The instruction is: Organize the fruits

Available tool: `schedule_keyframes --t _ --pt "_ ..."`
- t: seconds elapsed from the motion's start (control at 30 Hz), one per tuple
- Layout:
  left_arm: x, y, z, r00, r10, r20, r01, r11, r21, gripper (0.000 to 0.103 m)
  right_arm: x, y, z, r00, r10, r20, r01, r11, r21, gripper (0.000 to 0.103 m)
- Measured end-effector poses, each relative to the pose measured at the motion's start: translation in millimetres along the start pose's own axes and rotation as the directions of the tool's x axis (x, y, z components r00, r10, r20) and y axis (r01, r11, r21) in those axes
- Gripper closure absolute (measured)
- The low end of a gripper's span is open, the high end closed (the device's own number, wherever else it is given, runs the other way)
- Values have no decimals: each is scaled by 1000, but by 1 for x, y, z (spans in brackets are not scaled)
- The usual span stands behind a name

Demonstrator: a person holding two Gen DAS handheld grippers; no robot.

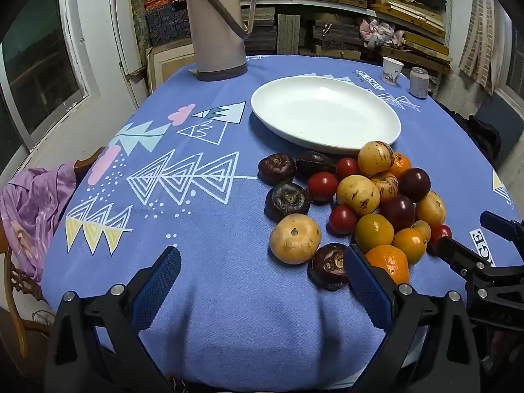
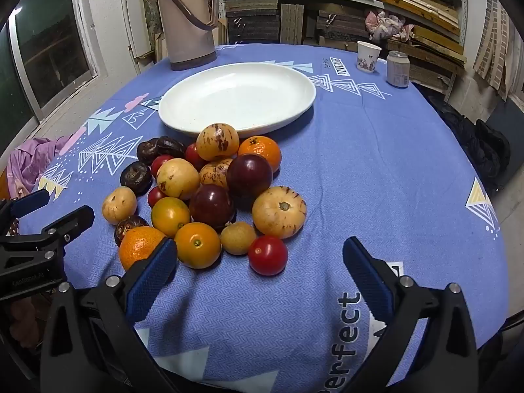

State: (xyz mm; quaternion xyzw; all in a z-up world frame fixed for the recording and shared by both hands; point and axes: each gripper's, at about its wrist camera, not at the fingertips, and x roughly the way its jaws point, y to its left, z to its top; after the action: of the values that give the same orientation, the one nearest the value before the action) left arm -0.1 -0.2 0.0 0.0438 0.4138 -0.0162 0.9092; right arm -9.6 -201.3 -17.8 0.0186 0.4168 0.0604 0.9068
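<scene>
Here, both grippers hover low over the near edge of a table covered in a blue patterned tablecloth (image 1: pixel 203 301), each tilted downward toward the cloth. The left gripper (image 1: pixel 262 281) has its blue-padded jaws spread wide with nothing between them but bare cloth; its right finger stands just in front of an orange mandarin (image 1: pixel 391 262) and a dark water chestnut (image 1: pixel 327 265) at the near edge of the pile. The right gripper (image 2: pixel 258 271) is likewise released and empty, with a small red tomato (image 2: pixel 268 255) lying on the cloth just beyond the gap between its fingers. The pile of fruit (image 2: pixel 213 196) sits loose on the cloth, between the grippers and a white oval plate (image 2: pixel 291 75) that holds nothing: pale yellow streaked melons, deep purple round fruits, orange citrus, red tomatoes and dark brown water chestnuts, all touching or crowded together, and the farthest pieces reach the plate's near rim. Behind the plate, a beige thermos (image 1: pixel 217 29) stands upright at the far left of the table, while a paper cup (image 2: pixel 368 56) and a small can (image 2: pixel 398 68) stand side by side at the far right. A purple cloth (image 1: pixel 29 209) is draped over a wooden chair at the left.
</scene>
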Motion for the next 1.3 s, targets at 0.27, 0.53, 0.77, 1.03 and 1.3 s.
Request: schedule_keyframes --t 0.27,0.53,0.77,1.03,1.3 --pt "0 0 0 1000 -1 -3 1 1000 1 3 0 0 0 1000 3 -2 -3 1000 2 4" --pt "0 0 0 1000 -1 -3 1 1000 1 3 0 0 0 1000 4 -2 -4 1000 4 4" --pt "0 0 0 1000 -1 -6 1 1000 0 3 1 -1 0 1000 5 -4 -5 1000 3 4" --pt "10 1 -4 1000 -16 -13 16 1000 -1 3 1 0 1 1000 5 -4 -5 1000 4 4" --pt "6 -1 -1 999 -21 -29 21 1000 -2 3 1 -1 1 1000 5 -6 -5 1000 4 4"
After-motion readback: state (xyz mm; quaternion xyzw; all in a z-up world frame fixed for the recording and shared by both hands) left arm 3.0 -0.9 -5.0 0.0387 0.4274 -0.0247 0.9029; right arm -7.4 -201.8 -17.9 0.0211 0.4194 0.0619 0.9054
